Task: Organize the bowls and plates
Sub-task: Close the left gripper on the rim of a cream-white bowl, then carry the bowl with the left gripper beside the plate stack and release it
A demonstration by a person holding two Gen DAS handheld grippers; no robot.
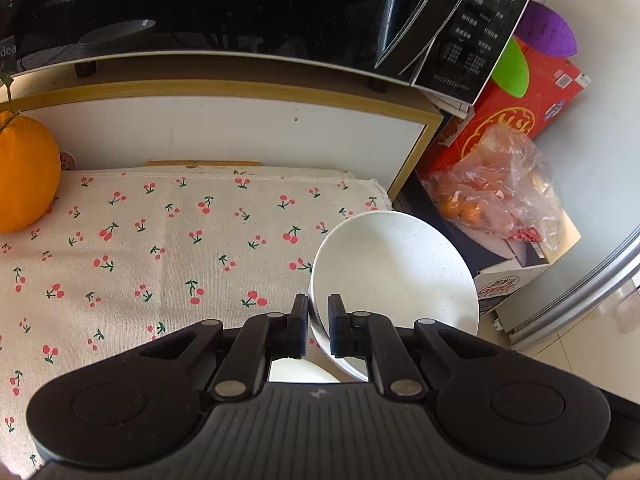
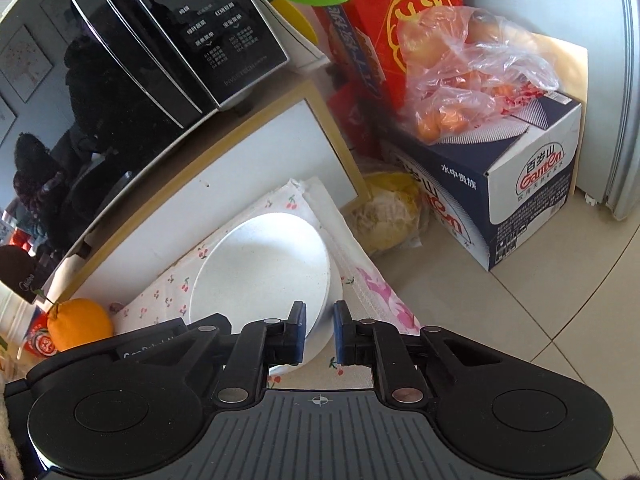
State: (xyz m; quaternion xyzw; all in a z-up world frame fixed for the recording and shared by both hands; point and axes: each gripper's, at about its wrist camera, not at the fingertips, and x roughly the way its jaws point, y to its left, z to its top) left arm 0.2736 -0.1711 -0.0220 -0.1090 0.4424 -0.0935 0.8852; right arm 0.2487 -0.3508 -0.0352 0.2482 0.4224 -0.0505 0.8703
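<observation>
The white speckled plate (image 1: 394, 268) sits at the right-hand corner of the cherry-print tablecloth (image 1: 160, 248), at about four o'clock in the left wrist view, partly overhanging the table edge. The left gripper (image 1: 319, 320) is clamped on its near rim, jaws nearly closed with the rim between them. The right gripper (image 2: 320, 330) pinches the rim on the opposite side, at about six o'clock of the plate in its own view.

To lift well, I judge both hands should rise together and keep the plate level, since each grip catches only a thin lip. Clear the orange (image 1: 26, 172) at nine o'clock.

A second white rim shows under the plate, so it may rest on another dish; I cannot tell. No bowls are in view. The microwave (image 1: 240, 8) is cut off at twelve o'clock.
</observation>
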